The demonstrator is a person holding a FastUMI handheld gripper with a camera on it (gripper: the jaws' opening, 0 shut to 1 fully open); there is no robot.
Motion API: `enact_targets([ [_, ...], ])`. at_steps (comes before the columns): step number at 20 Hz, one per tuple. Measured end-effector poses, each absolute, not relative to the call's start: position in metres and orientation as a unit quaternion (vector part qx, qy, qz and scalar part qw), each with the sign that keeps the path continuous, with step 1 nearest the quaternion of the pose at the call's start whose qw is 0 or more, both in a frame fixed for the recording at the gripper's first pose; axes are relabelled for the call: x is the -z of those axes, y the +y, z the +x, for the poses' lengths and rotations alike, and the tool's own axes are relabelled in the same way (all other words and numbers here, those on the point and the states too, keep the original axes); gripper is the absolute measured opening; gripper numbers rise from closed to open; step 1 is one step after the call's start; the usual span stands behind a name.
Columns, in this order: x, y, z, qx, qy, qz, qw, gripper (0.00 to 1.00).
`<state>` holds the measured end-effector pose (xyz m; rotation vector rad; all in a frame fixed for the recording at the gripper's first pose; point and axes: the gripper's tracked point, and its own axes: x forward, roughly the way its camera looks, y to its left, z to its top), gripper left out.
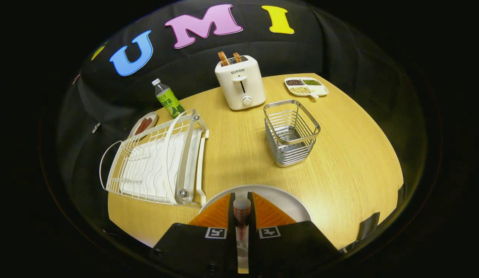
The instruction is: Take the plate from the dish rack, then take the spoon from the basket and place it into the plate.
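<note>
1. The spoon is pinched between the claw's two fingers, which close on it from both sides; its handle end shows at the fingertips, long axis running along the fingers toward the far edge of the desk.
2. Under the fingers lies the round white plate — smooth, flat, at the desk's near edge.
3. Beyond them stands the square wire basket, shiny metal, near the desk's middle.
4. Left of it sits the white wire dish rack with a ribbed tray.
5. At the far edge — a white toaster holding two slices, a green-labelled bottle, a divided dish of grains.
</note>
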<state>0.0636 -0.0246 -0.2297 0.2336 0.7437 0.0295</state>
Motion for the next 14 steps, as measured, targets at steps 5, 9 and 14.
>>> enact_targets([
  [5, 0.219, -0.03, 0.07, -0.015, 0.353, 0.113, 0.929, 0.75],
  [9, 0.181, -0.045, 0.061, -0.025, 0.308, 0.065, 0.949, 0.99],
  [14, 0.105, -0.059, 0.068, -0.022, 0.223, 0.063, 0.973, 0.99],
])
